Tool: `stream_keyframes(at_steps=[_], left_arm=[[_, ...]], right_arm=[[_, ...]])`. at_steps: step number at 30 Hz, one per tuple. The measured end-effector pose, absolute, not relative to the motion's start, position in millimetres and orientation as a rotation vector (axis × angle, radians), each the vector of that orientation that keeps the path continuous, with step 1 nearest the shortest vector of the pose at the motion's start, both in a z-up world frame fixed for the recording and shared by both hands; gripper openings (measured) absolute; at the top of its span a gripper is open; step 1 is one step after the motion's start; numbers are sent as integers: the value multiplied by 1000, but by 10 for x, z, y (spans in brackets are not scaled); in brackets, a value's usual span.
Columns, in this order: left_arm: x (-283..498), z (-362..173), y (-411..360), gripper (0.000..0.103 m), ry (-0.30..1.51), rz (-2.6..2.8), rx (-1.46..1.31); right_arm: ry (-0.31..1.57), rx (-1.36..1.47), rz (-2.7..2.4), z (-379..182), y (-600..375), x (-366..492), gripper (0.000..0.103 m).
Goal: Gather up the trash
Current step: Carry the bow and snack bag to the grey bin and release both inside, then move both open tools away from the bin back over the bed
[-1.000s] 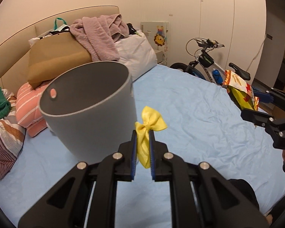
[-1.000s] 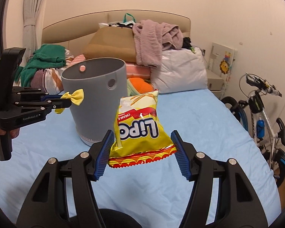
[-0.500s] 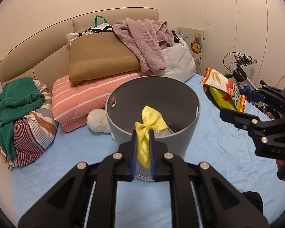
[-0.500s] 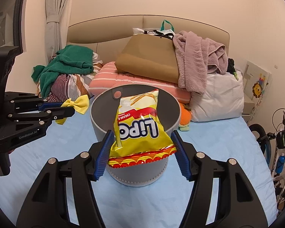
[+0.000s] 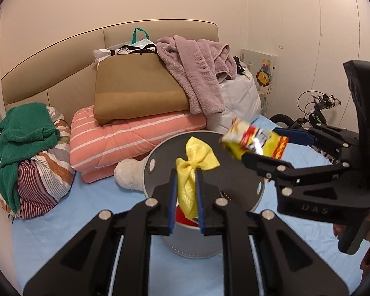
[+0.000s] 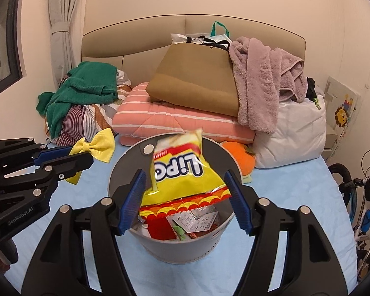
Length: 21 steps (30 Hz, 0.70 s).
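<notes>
Hovering over grey bin (image 6: 171, 244) on blue bed sheet (image 6: 296, 197): left gripper (image 5: 186, 192) jaws clamped on yellow bow (image 5: 194, 162); right gripper (image 6: 185, 197) jaws wide, chip bag (image 6: 182, 172) loose between them above bin's trash.

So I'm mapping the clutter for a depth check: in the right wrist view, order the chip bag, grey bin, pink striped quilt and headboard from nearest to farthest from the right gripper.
1. chip bag, between the right gripper fingers, over the bin.
2. grey bin, just below and ahead.
3. pink striped quilt, behind the bin.
4. headboard, at the back wall.
</notes>
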<state>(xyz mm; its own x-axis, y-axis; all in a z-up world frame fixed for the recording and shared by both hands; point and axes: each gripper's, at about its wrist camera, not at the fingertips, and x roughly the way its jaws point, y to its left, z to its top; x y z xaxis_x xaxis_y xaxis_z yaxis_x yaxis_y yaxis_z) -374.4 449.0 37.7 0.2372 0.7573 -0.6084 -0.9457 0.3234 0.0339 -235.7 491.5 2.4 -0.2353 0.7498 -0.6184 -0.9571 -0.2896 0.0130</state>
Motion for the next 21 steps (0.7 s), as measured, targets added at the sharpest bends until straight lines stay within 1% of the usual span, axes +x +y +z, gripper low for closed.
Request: stream_keyframes(at_steps=[2,3,4,5,6,7,8,21], left_arm=[[-3694,384,4571,22,588,1211,-378],[-3672,384,4601,32,584,1213,-378],[-3659,384,4625,39,578,1222,-373],[-3647,378,4653,44,576,1232,-369],[-3644,375,4677,57,572,1241,-366],[-3638,374,4693,72,565,1248,-360],[-3631,371,4701,76,555,1254,-349],[-3317,208,4645,76,613,1180,-317]], right_arm=[[482,-608,1781,37,5001,-2348,73],[485,-611,1778,38,5028,-2344,73],[483,-614,1760,38,5050,-2331,73],[478,-612,1741,40,5064,-2304,73],[481,-606,1732,38,5069,-2260,73],[488,-597,1725,34,5068,-2210,73],[496,-584,1718,22,5045,-2143,73],[510,-574,1628,-150,4547,-1574,73]])
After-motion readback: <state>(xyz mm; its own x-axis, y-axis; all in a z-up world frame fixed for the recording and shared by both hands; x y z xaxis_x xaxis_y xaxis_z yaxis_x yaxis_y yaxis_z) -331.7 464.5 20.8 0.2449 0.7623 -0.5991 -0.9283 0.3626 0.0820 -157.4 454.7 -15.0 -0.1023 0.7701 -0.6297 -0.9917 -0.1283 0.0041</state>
